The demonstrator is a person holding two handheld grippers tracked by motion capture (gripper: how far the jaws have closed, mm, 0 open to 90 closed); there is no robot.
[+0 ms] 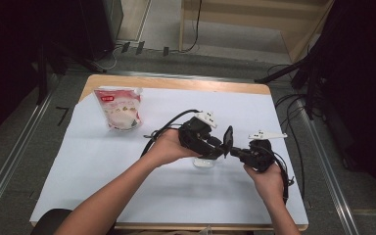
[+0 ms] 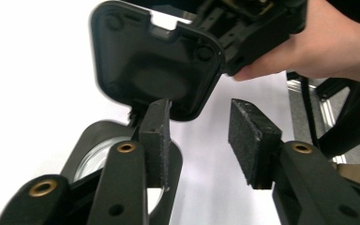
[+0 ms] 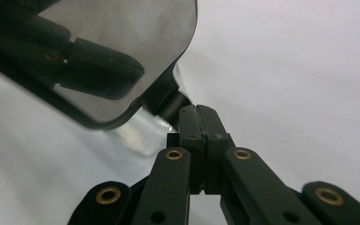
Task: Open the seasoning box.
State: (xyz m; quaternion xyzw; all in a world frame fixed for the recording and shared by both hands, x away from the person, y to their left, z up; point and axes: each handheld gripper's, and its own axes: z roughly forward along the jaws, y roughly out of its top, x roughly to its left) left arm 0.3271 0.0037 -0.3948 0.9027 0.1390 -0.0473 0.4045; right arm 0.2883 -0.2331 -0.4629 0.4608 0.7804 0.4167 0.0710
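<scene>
A glossy black lid [image 1: 228, 139] with rounded corners stands on edge between my two grippers, over a small clear container [image 1: 205, 162]. My left gripper [image 2: 199, 126] is open with nothing between its pads. Its left pad [image 2: 155, 136] sits just under the lid's dark underside [image 2: 154, 61], beside the clear container [image 2: 96, 157]. My right gripper [image 3: 198, 110] is shut, pads pressed together. Its tips rest against a short black tab at the lid's [image 3: 122, 47] edge, above the container [image 3: 143, 133]. Whether the tab is pinched I cannot tell. From above, the left gripper [image 1: 220, 147] and right gripper [image 1: 236, 152] face each other.
A red and white pouch [image 1: 121, 108] stands at the back left of the white sheet [image 1: 103, 171] on the wooden table [image 1: 176, 82]. Cables trail from both grippers. Metal rails run along both sides of the table.
</scene>
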